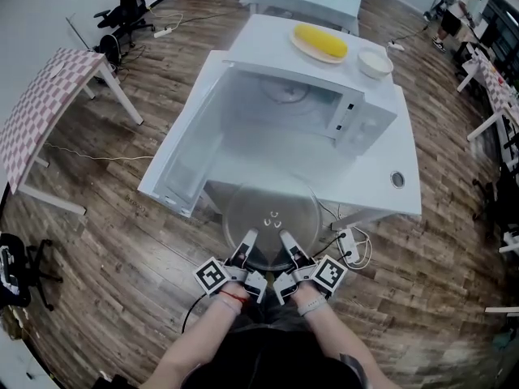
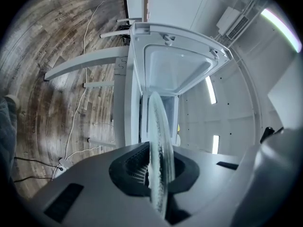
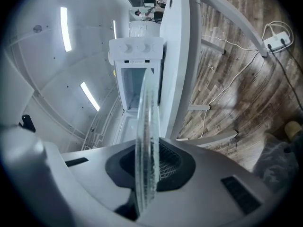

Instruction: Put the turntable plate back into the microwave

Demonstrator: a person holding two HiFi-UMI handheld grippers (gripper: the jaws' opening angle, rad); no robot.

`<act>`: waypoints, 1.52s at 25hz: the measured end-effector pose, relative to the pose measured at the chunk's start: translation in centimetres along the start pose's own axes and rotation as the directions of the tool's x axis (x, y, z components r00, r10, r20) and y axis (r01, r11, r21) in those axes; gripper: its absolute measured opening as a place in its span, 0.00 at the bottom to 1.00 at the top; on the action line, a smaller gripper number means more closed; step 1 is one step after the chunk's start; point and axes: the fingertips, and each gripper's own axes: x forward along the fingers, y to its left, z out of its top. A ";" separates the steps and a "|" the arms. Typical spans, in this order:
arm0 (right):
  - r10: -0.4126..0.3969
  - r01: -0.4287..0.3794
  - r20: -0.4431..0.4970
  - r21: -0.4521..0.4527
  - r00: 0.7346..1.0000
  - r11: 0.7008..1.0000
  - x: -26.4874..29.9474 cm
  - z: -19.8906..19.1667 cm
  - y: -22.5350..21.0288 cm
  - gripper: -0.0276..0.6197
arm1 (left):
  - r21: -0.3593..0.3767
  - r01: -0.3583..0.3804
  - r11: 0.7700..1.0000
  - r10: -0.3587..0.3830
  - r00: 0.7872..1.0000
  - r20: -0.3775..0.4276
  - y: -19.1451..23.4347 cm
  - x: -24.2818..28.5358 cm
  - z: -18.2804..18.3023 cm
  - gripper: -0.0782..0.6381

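The clear glass turntable plate [image 1: 272, 215] is held level in the air just in front of the table edge. My left gripper [image 1: 246, 250] is shut on its near rim and my right gripper [image 1: 289, 250] is shut on the rim beside it. In the left gripper view the turntable plate [image 2: 158, 145] runs edge-on between the jaws, and in the right gripper view the plate [image 3: 145, 145] does the same. The white microwave [image 1: 324, 108] stands on the table with its door [image 1: 188, 136] swung open to the left. Its cavity [image 1: 280, 108] shows the roller ring on the floor.
The white table [image 1: 381, 181] carries the microwave. On top of the microwave sit a plate with corn [image 1: 319, 41] and a small white bowl [image 1: 375, 62]. A power strip [image 1: 350, 245] and cables lie on the wooden floor. A checkered table [image 1: 45, 100] stands at left.
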 end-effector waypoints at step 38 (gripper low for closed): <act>0.024 -0.024 -0.003 -0.019 1.000 1.000 10.1 8.1 -0.4 0.10 | 0.001 0.001 1.000 -0.001 1.000 -0.017 1.2 11.8 5.3 0.15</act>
